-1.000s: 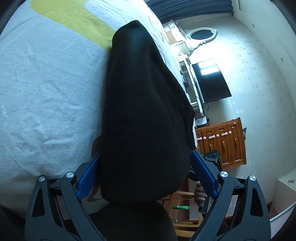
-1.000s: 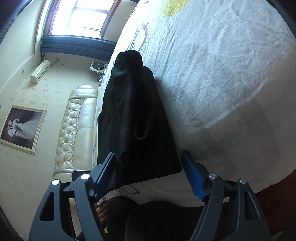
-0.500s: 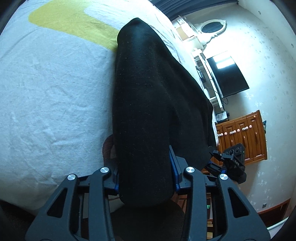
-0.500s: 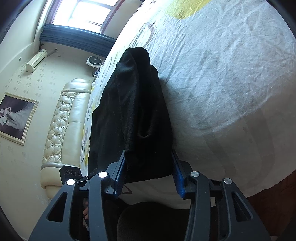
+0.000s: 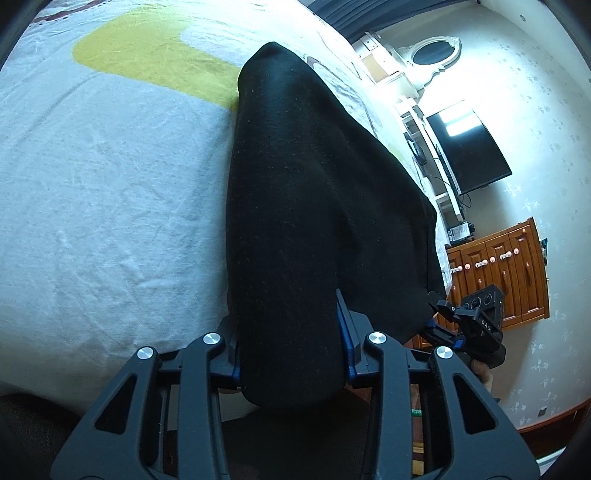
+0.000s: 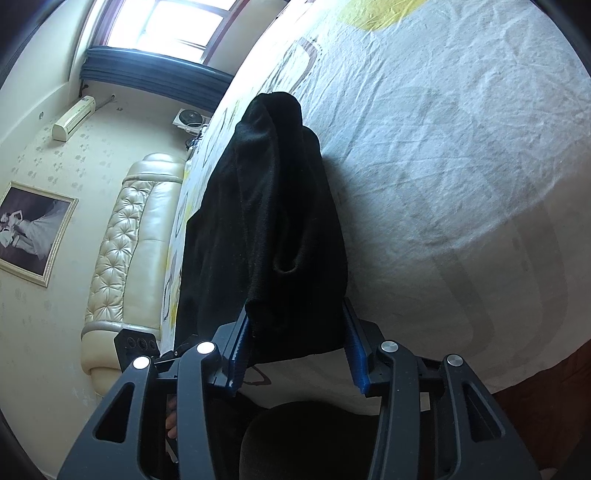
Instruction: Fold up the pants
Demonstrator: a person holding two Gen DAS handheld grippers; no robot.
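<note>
Black cloth fills the gap between the blue-padded jaws of the left gripper (image 5: 291, 354): they have just been closing and now clench a thick bunched end of the pants (image 5: 295, 221), pads pressed into the fabric on both sides. The right gripper (image 6: 295, 354) has likewise just been closing, and its blue ribbed jaws clamp the other near corner of the same pants (image 6: 273, 229), the cloth squeezed between them. From both grips the garment runs away from the cameras as one long dark strip, lying on the bed (image 5: 92, 206) with its far end narrowing to a rounded tip near a yellow patch (image 5: 147, 55) printed on the pale, creased sheet. In the right wrist view a small loop or pocket opening gapes in the cloth just above the jaws, and the near hem hangs over the edge of the mattress. In the left wrist view the right gripper (image 5: 469, 325) shows at the right edge, just beside the pants' corner.

Beyond the bed on one side stand a dark television (image 5: 469, 147), a wooden cabinet (image 5: 506, 273) and an oval mirror (image 5: 436, 53); on the other side a tufted cream headboard (image 6: 125, 240), a framed picture (image 6: 31, 232), a wall air conditioner (image 6: 74, 118) and a bright window (image 6: 162, 26).
</note>
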